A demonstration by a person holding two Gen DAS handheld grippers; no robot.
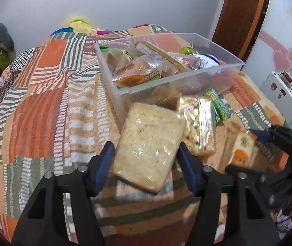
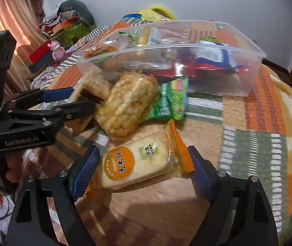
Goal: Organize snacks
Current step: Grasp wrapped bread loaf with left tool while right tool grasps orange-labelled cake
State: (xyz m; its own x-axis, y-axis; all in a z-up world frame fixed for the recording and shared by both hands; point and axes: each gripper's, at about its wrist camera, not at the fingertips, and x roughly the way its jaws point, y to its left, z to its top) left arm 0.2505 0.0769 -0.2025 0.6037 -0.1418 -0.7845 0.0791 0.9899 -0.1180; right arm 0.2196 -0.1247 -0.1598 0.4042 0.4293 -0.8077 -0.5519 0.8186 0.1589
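My left gripper [image 1: 144, 149] is shut on a pale rice cake packet [image 1: 149, 143] and holds it above the bedspread, in front of the clear plastic bin [image 1: 187, 78]. The bin holds several snack packets. My right gripper [image 2: 143, 157] is open around an orange-labelled rice cracker packet [image 2: 137, 164] that lies on the bedspread; its pads [image 2: 84, 170] stand beside the packet's ends. A yellow puffed snack packet [image 2: 125, 104] and a green packet [image 2: 172, 100] lie between that packet and the bin [image 2: 238, 82]. The left gripper also shows in the right wrist view [image 2: 70, 100].
A patchwork bedspread [image 1: 43, 106] covers the bed. Clutter and a pink toy [image 2: 56, 50] stand at the far left. A white appliance [image 1: 279, 98] and a brown door [image 1: 242, 14] are at the right. A puffed snack packet [image 1: 199, 121] lies by the bin.
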